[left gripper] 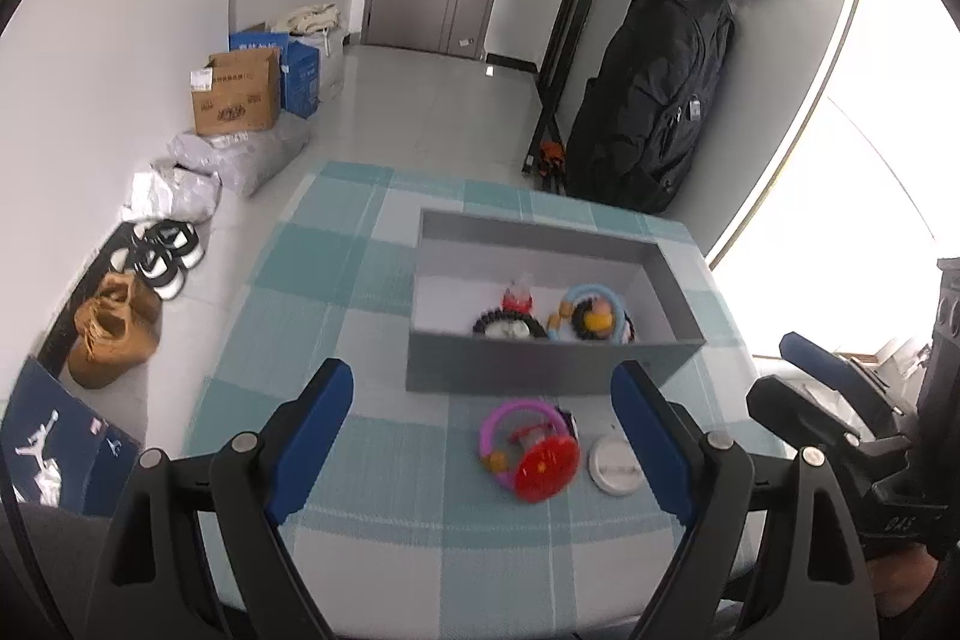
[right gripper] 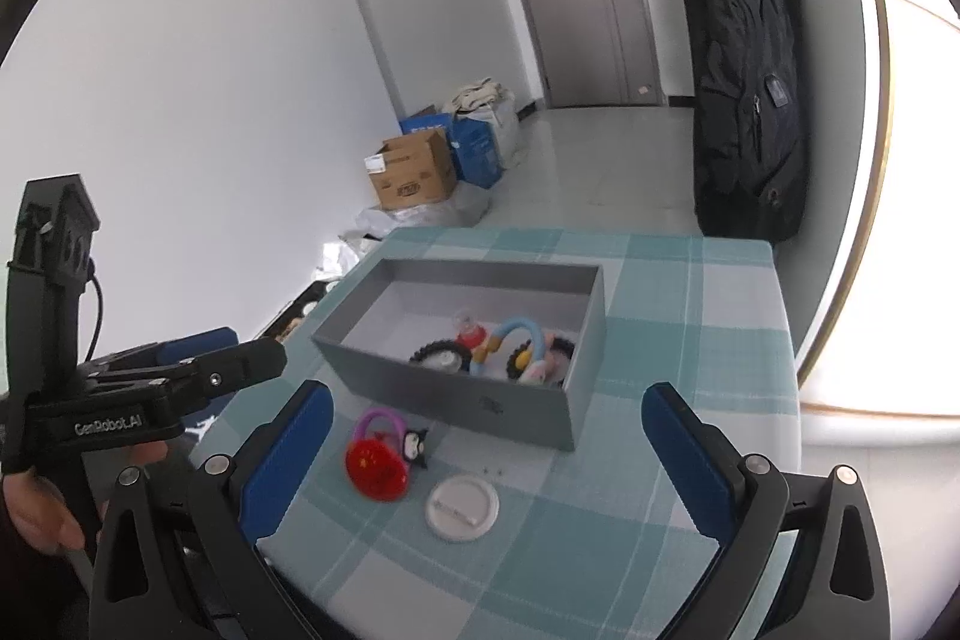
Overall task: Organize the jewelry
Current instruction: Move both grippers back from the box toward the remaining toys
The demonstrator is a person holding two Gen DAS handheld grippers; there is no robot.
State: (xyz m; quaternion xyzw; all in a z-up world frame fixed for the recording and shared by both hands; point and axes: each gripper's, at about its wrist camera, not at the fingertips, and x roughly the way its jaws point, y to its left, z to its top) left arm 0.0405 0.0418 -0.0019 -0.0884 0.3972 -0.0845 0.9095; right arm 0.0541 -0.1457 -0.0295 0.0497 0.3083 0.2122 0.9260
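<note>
Left wrist view: left tool (left gripper: pixel 483 400) agape, empty; purple ring toy (left gripper: pixel 528 448) at 5 o'clock, white disc (left gripper: pixel 615 469) beside; right tool (right gripper: pixel 487 421) likewise agape.

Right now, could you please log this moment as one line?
left gripper: open, empty | right gripper: open, empty | grey box: holds some trinkets | purple ring, white disc: on tablecloth

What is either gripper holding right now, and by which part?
Nothing is held. The left gripper and right gripper are both open and empty, above the table; the purple ring with red disc lies untouched on the cloth.
</note>
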